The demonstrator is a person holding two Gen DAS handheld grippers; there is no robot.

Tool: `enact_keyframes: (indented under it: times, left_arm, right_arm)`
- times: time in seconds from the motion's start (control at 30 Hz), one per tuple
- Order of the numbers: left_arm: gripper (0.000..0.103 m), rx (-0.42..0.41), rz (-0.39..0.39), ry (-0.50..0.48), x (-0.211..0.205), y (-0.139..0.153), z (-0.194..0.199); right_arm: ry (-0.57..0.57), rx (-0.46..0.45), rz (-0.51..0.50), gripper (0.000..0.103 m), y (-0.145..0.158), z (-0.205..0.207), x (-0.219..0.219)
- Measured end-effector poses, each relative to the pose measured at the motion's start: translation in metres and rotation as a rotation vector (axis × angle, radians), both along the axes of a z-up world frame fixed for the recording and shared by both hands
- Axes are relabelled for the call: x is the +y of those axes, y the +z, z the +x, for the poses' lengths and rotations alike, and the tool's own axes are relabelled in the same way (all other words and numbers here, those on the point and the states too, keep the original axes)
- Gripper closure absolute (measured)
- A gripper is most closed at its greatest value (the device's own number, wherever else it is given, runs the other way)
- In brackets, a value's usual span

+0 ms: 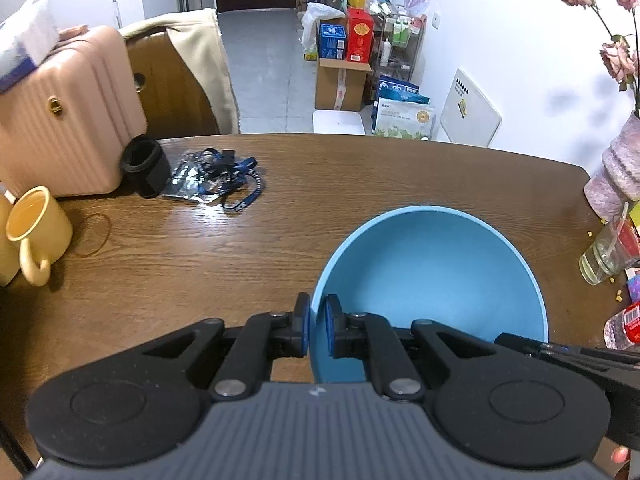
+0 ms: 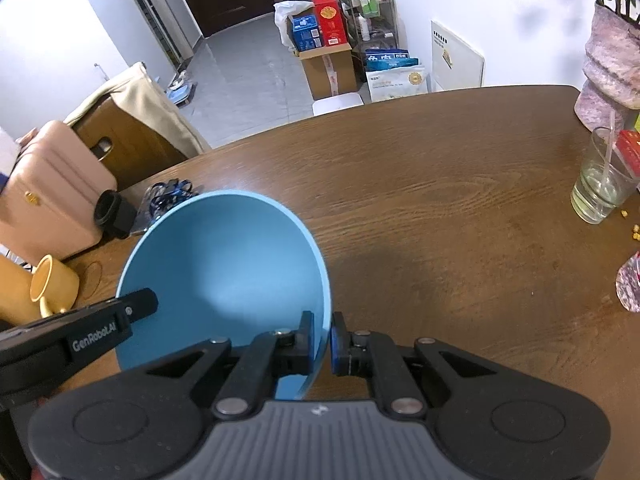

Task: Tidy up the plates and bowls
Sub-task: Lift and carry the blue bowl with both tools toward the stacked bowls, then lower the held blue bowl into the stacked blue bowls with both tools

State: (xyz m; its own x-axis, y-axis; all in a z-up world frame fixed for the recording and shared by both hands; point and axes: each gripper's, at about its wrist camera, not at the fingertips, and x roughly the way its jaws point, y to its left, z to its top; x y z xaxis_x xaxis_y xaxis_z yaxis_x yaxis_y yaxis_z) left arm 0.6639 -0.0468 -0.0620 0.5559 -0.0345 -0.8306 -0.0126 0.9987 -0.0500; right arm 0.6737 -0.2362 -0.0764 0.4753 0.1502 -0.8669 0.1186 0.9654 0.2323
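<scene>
A light blue bowl (image 1: 432, 272) is held above the brown wooden table (image 1: 320, 184) by both grippers. My left gripper (image 1: 318, 326) is shut on the bowl's left rim, one pad inside and one outside. My right gripper (image 2: 323, 338) is shut on the bowl's (image 2: 224, 264) right rim the same way. The right gripper's body shows at the lower right of the left wrist view (image 1: 568, 354), and the left gripper's body shows at the lower left of the right wrist view (image 2: 80, 332). No plates are in view.
A yellow mug (image 1: 34, 232), a black cylinder (image 1: 144, 166), a blue lanyard with a foil packet (image 1: 216, 178) and a pink suitcase (image 1: 64, 112) are at the table's left. A glass with a straw (image 2: 600, 184) and a vase (image 2: 612, 68) stand at the right.
</scene>
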Motion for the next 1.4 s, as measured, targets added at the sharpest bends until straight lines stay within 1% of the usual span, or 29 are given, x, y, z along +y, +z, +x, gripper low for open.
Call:
enact_keyframes:
  times: [0.4,0.7,0.9,1.23,1.4]
  left_arm:
    - [0.094,-0.030,0.002,0.021,0.034,0.017,-0.059]
    - [0.093,-0.038,0.021,0.035,0.057,0.025,-0.109]
    - [0.093,-0.043,0.026,0.054,0.071,0.028,-0.142]
    - [0.093,-0.049,0.059,0.058,0.082,0.032,-0.193]
    - [0.093,-0.045,0.062,0.056,0.080,0.033,-0.211]
  right_arm:
    - [0.004,-0.006,-0.013,0.096,0.018,-0.062,0.041]
    - [0.008,-0.002,-0.002,0.095,0.020,-0.114,0.071]
    - [0.033,-0.011,-0.011,0.095,0.024,-0.148,0.090]
    - [0.059,-0.015,-0.009,0.095,0.030,-0.195,0.105]
    - [0.066,-0.012,-0.009,0.095,0.032,-0.214,0.104]
